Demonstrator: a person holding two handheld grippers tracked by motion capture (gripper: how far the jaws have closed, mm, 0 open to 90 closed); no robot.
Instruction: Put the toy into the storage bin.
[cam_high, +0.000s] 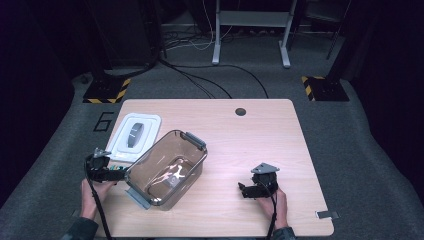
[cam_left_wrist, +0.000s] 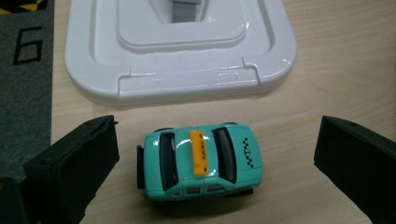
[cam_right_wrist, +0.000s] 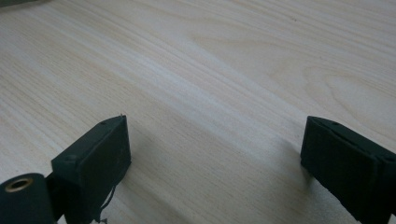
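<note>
**Taxi lined up, not yet gripped**

My left gripper (cam_left_wrist: 212, 163) has its jaws spread wide on either side of the toy taxi (cam_left_wrist: 198, 161), and neither pad touches it; there is bare wood on both flanks. So I judge the approach is about done and the pinch, the lift and the carry are all left. The clear bin (cam_high: 167, 167) stands uncovered just to the 3 o'clock side of my left hand (cam_high: 95, 192) in the high view, with the white lid (cam_high: 134, 137) lying flat at about 12 o'clock from that hand. The bin looks like the likely destination, though that is my guess.

In the left gripper view the taxi sits on its wheels on the table (cam_high: 250, 145), just short of the lid's near edge. Its long axis runs from 9 o'clock to 3 o'clock, in line with the gap between my jaws, so they would close on nose and tail. I read the end at 3 o'clock as the bonnet. The yellow roof sign lies crosswise.

My right gripper (cam_right_wrist: 212, 158) hangs over bare tabletop, jaws apart, holding nothing.
</note>
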